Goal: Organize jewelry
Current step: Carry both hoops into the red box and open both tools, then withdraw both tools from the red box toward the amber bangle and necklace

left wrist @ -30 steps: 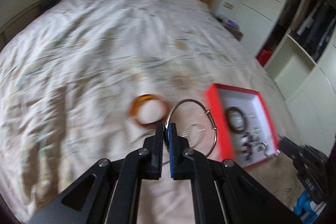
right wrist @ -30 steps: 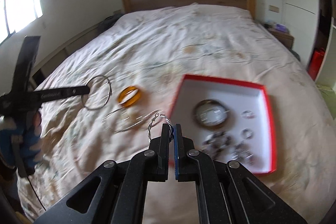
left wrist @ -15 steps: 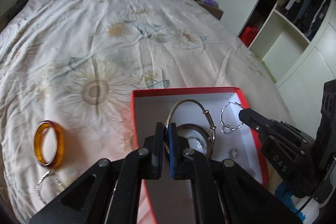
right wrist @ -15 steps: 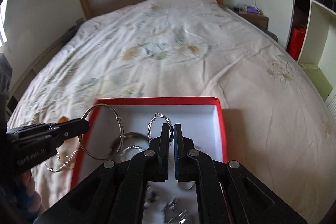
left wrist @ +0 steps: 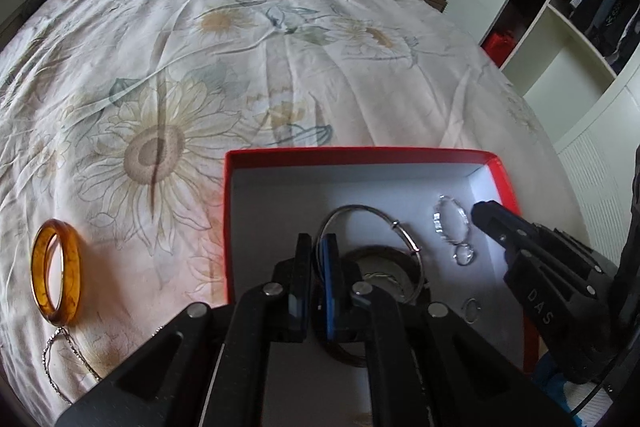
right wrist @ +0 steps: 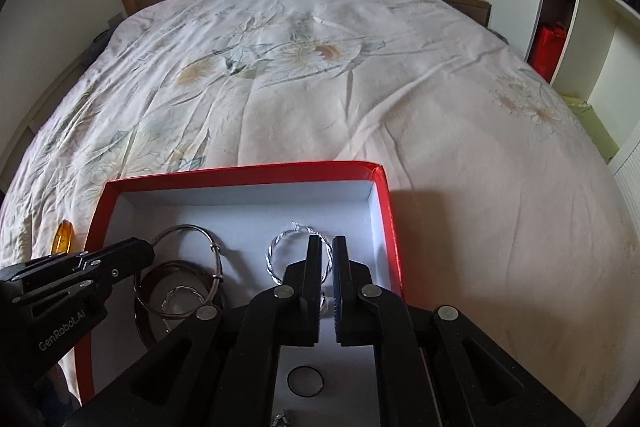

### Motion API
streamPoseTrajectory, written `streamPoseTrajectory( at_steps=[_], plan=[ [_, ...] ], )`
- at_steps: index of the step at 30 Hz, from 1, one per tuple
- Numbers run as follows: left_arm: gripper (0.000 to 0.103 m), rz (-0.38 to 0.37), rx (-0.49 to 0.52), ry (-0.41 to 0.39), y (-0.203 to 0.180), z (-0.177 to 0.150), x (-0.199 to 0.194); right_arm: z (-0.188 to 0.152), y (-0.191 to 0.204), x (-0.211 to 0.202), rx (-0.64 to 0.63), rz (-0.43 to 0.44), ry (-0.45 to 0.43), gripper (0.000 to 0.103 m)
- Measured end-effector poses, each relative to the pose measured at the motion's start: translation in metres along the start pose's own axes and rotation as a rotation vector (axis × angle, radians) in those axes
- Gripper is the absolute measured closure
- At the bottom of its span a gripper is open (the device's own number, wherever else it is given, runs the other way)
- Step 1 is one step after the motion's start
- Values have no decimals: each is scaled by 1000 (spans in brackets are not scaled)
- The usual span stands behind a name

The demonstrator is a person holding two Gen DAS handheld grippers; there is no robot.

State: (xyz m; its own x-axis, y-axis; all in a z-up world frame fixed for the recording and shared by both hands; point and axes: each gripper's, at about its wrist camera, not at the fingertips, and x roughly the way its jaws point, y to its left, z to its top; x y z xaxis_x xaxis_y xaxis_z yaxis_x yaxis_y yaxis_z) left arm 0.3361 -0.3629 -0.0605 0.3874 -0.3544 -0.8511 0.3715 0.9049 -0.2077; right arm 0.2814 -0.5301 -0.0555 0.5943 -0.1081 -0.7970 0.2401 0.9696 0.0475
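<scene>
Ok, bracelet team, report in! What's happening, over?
Left gripper shut on silver bangle, over the red box. Right gripper jaws just been opening, twisted hoop between them. Amber bangle and chain out on bedspread. Nothing in the way.

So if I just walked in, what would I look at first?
Probably the bright red box sitting on the flowery bedspread, with shiny jewelry inside. The left gripper pinches a thin silver bangle over the box, and the right gripper, its jaws just opening, has a twisted silver ring between them. An orange bangle lies on the bedspread left of the box.
</scene>
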Motion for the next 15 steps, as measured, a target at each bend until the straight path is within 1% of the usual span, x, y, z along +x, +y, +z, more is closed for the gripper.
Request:
streamPoseTrajectory(
  at_steps=[1, 2, 4, 6, 7, 10, 12, 13, 15],
  plan=[
    [97, -9, -2, 1, 0, 1, -2, 0, -1, -6, 1, -7, -10, 82],
    [97, -19, -3, 1, 0, 1, -5, -1, -1, -13, 3, -11, -22, 79],
    [91, -33, 3, -7, 0, 1, -15, 1, -3, -26, 7, -11, -40, 79],
    [87, -37, 17, -30, -1, -1, -36, 0, -5, -48, 12, -17, -64, 78],
    [87, -41, 21, -42, -1, -2, -47, -1, -6, -66, 20, -15, -83, 78],
    [87, -57, 20, -96, 5, -8, -96, -4, -6, -106, 38, -4, -123, 77],
    [87, -63, 32, -130, 12, -15, -131, -9, -1, -144, 42, 17, -154, 74],
    [87, -56, 46, -146, 16, -19, -148, -11, 1, -155, 40, 24, -166, 72],
    [87, -24, 68, -185, 28, -32, -188, -18, 12, -193, 28, 47, -202, 70]
  ],
)
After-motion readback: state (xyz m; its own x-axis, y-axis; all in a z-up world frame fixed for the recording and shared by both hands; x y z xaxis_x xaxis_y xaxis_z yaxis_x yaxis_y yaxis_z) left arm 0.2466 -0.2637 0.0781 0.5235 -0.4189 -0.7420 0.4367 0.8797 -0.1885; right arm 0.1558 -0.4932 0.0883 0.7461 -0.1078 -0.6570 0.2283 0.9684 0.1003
